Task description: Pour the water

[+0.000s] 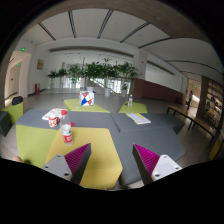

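My gripper [112, 162] is open and empty, held above the near part of a table [125, 140] with grey and yellow panels. Its magenta pads [78, 158] stand wide apart with only table surface between them. A small red and white cup [67, 131] stands on the table ahead of the left finger. A second red and white container [55, 117] stands just beyond it. A clear bottle [129, 100] stands far ahead to the right. A red, white and blue carton [87, 98] stands far ahead near the table's middle.
A white sheet of paper [138, 118] lies on the table ahead to the right. Green plants [95, 71] line the far end of the hall. A dark bench [185, 117] stands along the right. A dark chair [14, 103] stands at the left.
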